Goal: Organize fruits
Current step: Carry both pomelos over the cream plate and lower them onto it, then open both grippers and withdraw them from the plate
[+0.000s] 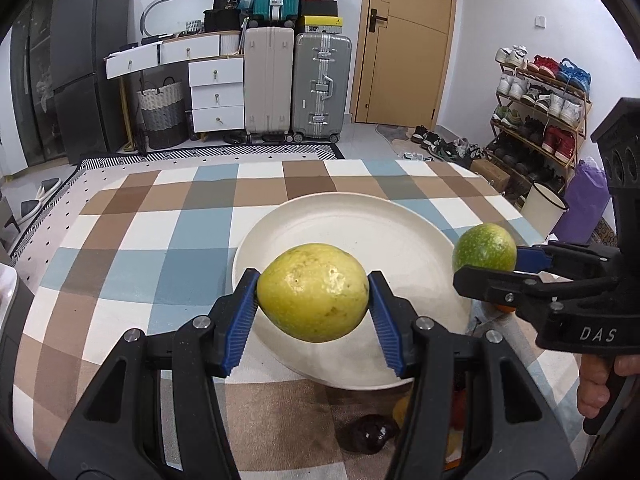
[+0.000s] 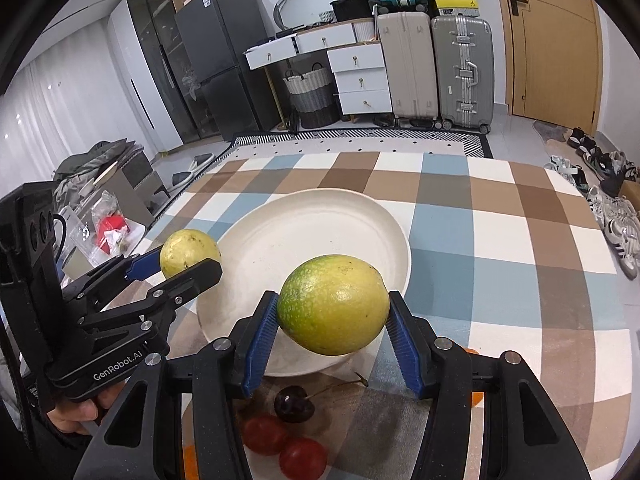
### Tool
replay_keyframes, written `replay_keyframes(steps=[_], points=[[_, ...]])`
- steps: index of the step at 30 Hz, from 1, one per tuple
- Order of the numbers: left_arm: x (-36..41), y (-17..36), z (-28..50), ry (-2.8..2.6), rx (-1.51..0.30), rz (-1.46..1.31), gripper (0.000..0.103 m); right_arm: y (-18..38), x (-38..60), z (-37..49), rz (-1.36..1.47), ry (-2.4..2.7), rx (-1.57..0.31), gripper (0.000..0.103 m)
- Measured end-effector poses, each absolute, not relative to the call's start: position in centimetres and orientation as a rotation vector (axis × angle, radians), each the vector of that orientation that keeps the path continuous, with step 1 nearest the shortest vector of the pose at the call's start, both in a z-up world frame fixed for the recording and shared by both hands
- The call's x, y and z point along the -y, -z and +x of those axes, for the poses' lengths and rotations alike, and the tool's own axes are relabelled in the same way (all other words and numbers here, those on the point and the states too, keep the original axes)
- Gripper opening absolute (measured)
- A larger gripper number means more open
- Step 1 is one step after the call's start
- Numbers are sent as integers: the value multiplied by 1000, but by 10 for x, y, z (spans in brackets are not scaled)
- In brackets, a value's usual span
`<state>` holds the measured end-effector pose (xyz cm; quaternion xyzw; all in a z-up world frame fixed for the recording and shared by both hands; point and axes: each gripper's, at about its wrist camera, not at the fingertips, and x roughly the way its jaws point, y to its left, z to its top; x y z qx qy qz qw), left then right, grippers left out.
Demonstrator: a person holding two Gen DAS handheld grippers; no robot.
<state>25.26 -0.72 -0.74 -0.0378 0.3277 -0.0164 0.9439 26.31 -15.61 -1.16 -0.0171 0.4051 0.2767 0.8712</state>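
Blue ribbed pads are clamped on fruit on both sides here: the left gripper (image 1: 312, 300) has its jaws closed on a yellow passion fruit (image 1: 313, 293), smooth-skinned with a few brown specks, and the right gripper (image 2: 333, 312) has its jaws closed on a green-yellow passion fruit (image 2: 334, 304), mottled green down one side, held just the same way. Both fruits hang in the air above the near rim of the white plate (image 1: 344, 216), a shallow round dish with a matte finish and nothing on it as yet. So we look to be in the carry-and-place step, and the call now is to ease each fruit down onto the plate's flat middle, apart from one another, and only then let the jaws spread, since round fruit will roll. Below the grippers on the near side lie a dark glossy cherry (image 2: 294, 404) with its stem and two red cherry tomatoes (image 2: 282, 446), still waiting. Underneath it all, the tabletop (image 1: 132, 240) wears a soft checked cloth in brown, blue and white.
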Motion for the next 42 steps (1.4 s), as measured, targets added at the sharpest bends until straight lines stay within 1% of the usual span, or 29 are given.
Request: replay_keyframes(steps=[8, 15, 18, 21, 24, 25, 26, 27, 28, 29, 31, 32, 33, 34, 35, 36, 37, 38, 42], points=[[7, 24, 259, 28, -693, -72, 52, 32, 142, 275, -81, -578, -885, 55], [4, 26, 260, 33, -698, -88, 52, 39, 131, 280, -108, -568, -895, 55], [3, 26, 260, 32, -701, -94, 52, 39, 130, 280, -105, -563, -896, 55], [2, 26, 260, 35, -712, -100, 52, 30, 133, 275, -96, -573, -853, 55], [2, 22, 256, 58, -705, -120, 53, 23, 139, 271, -95, -557, -840, 57], [1, 20, 255, 61, -701, -122, 58, 21, 142, 269, -94, -552, -838, 62], [1, 19, 253, 59, -699, -121, 67, 18, 144, 267, -94, -547, -836, 65], [1, 17, 250, 55, -695, -119, 71, 16, 148, 264, -92, -543, -831, 71], [0, 15, 247, 51, -687, -120, 77, 14, 151, 261, -90, -539, -826, 76], [-1, 13, 243, 50, -679, -124, 80, 12, 156, 258, -88, -531, -821, 78], [-4, 8, 237, 57, -671, -136, 81, 7, 165, 251, -82, -519, -804, 88], [-5, 6, 233, 60, -671, -140, 83, 5, 169, 248, -79, -514, -797, 89], [-6, 4, 230, 60, -671, -143, 85, 3, 173, 245, -74, -509, -793, 93], [-7, 3, 226, 56, -672, -143, 88, 2, 178, 243, -68, -506, -793, 98], [-7, 2, 222, 50, -672, -143, 92, 1, 181, 241, -65, -505, -797, 100], [-8, 1, 218, 46, -670, -142, 94, 0, 184, 238, -63, -502, -801, 102], [-8, 0, 214, 40, -667, -140, 100, -1, 187, 236, -66, -500, -799, 102], [-9, -2, 209, 33, -663, -138, 102, -2, 189, 233, -70, -496, -794, 102], [-6, -7, 193, 29, -661, -124, 102, -3, 199, 225, -69, -487, -784, 102]])
